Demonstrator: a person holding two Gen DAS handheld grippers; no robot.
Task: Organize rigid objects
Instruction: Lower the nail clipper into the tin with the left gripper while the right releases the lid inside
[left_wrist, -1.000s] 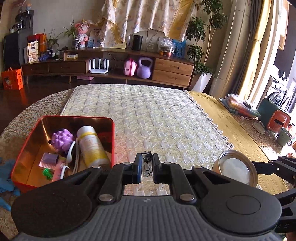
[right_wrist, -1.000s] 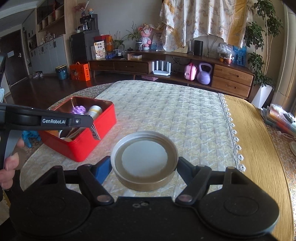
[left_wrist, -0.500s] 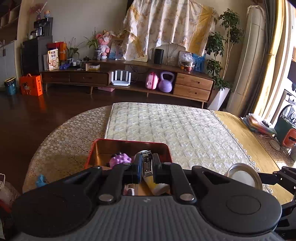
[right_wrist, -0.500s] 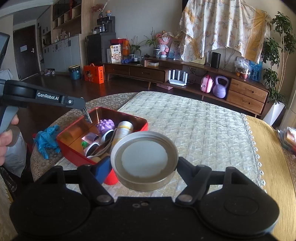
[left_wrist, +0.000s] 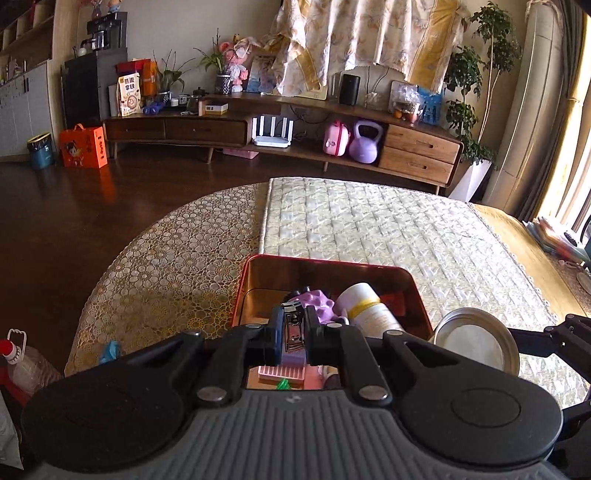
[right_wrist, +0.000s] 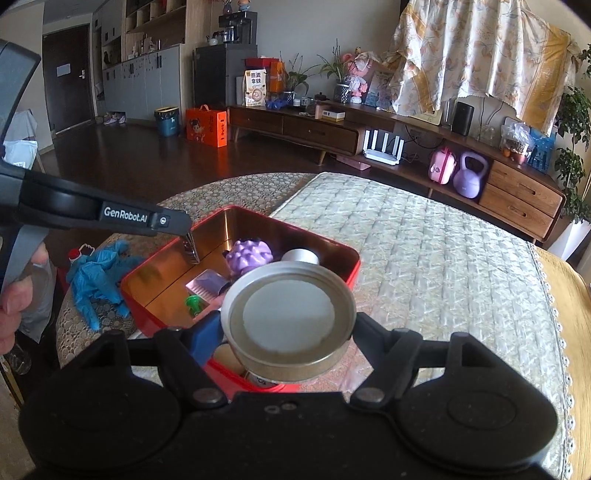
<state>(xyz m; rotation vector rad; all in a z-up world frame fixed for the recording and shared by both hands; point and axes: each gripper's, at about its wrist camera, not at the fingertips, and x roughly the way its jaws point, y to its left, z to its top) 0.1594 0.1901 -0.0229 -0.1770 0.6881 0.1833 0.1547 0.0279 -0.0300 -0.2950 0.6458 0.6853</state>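
My left gripper (left_wrist: 294, 330) is shut on a metal nail clipper (left_wrist: 293, 326) and holds it above the red tin box (left_wrist: 332, 264). In the right wrist view the clipper (right_wrist: 191, 249) hangs over the box's left part (right_wrist: 162, 258). My right gripper (right_wrist: 288, 328) is shut on a round metal lid (right_wrist: 290, 314), held over the box's near right corner; the lid also shows in the left wrist view (left_wrist: 476, 341). The box holds a purple knobbly ball (right_wrist: 249, 254), a white bottle (left_wrist: 369, 308), a pink comb (left_wrist: 282, 372) and a green piece (right_wrist: 194, 304).
The box stands on a quilted mat (left_wrist: 388, 229) on a round table with a lace cloth (left_wrist: 177, 254). Blue gloves (right_wrist: 96, 273) lie at the table's left edge. A wooden tabletop (right_wrist: 569, 306) runs along the right. A sideboard (left_wrist: 280, 129) stands far behind.
Both grippers have moved left over the red box. The clipper now hangs above the box's interior, and the lid has come over the box's near corner.
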